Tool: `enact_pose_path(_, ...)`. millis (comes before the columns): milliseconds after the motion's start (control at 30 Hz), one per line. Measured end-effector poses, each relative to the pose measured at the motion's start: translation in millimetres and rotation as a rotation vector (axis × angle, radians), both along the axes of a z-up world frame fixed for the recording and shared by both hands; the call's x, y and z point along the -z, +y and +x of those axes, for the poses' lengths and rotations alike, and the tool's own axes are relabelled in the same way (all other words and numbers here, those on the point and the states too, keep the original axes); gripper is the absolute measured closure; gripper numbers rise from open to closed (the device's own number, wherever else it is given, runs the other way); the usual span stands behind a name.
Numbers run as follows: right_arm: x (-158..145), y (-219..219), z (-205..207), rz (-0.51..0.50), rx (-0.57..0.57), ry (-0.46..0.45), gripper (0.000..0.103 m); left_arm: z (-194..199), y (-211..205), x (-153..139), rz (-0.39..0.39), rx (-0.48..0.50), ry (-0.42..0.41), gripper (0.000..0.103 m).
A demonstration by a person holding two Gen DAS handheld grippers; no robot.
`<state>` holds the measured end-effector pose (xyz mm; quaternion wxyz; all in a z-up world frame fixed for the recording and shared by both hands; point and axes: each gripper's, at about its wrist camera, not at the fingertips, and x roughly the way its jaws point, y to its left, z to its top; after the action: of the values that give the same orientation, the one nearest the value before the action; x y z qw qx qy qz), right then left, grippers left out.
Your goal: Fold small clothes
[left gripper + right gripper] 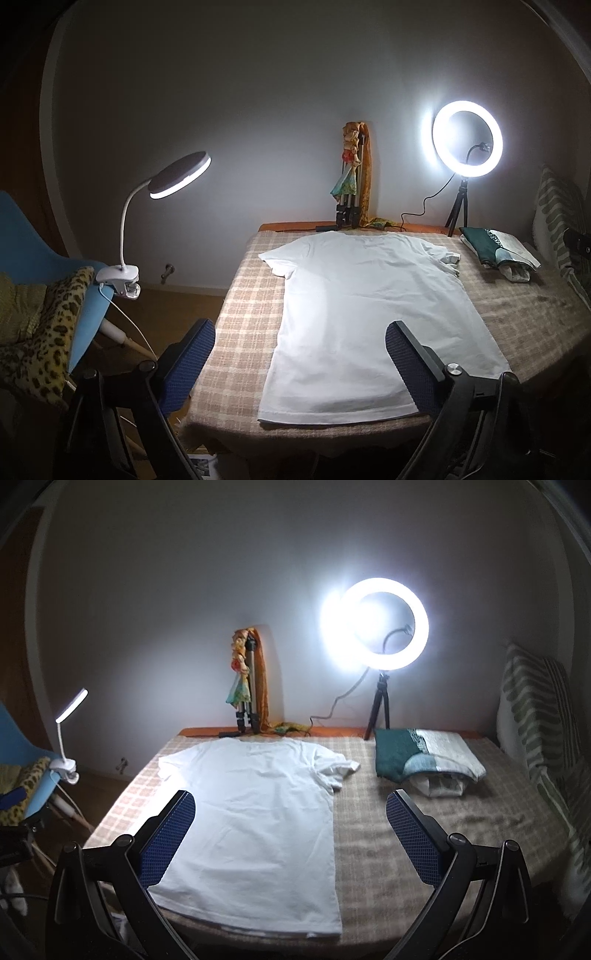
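A white T-shirt (pixel 354 310) lies flat on the checked blanket (pixel 236 317), hem toward me and collar toward the wall. It also shows in the right wrist view (pixel 255 819). Its right sleeve (pixel 340 768) is slightly crumpled. My left gripper (pixel 299 362) is open and empty, held above the near left part of the shirt's hem. My right gripper (pixel 291 830) is open and empty, held above the shirt's near right side and the bare blanket (pixel 424 812) beside it.
A stack of folded clothes (pixel 424 757) sits at the back right. A ring light on a tripod (pixel 384 627) and a folded tripod with scarves (pixel 247 686) stand at the back edge. A clip lamp (pixel 177 177) is clamped on a blue chair (pixel 33 236) at left. Striped cushion (pixel 539 716) at right.
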<state>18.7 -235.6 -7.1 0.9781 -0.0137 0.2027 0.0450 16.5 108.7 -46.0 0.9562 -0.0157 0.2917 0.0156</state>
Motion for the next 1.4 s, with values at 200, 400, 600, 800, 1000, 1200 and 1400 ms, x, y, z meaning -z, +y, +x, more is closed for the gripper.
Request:
enact_pose_path(200,2.6,8.6,36.9,-0.004,-0.12,0.017,0.0,14.5,36.2,28.3,-0.088,-0.05,0.105,0.029)
enact_pose_path(400,21.1,43.8,92.7,-0.034,-0.291,0.121,0.0,28.5,58.1,51.4,-0.191,-0.105,0.183,0.039)
enact_pose_path(600,37.0,83.5,156.1,0.01,-0.409,0.207,0.0,41.3,54.7,81.7,-0.215,-0.118,0.245,0.039)
enact_pose_path(800,56.4,140.6,221.0,0.016,-0.482,0.273,0.002,53.2,57.6,117.5,-0.253,-0.147,0.293,0.051)
enact_pose_path(1000,95.9,210.2,278.2,0.006,-0.593,0.376,0.007,68.8,61.5,153.0,-0.23,-0.185,0.363,0.051)
enact_pose_path(1200,150.1,274.9,340.6,-0.018,-0.638,0.509,0.013,83.8,72.7,185.1,-0.307,-0.229,0.446,0.051)
enact_pose_path(1400,189.5,313.6,383.4,-0.059,-0.585,0.613,0.013,99.9,67.9,181.8,-0.323,-0.218,0.474,0.051)
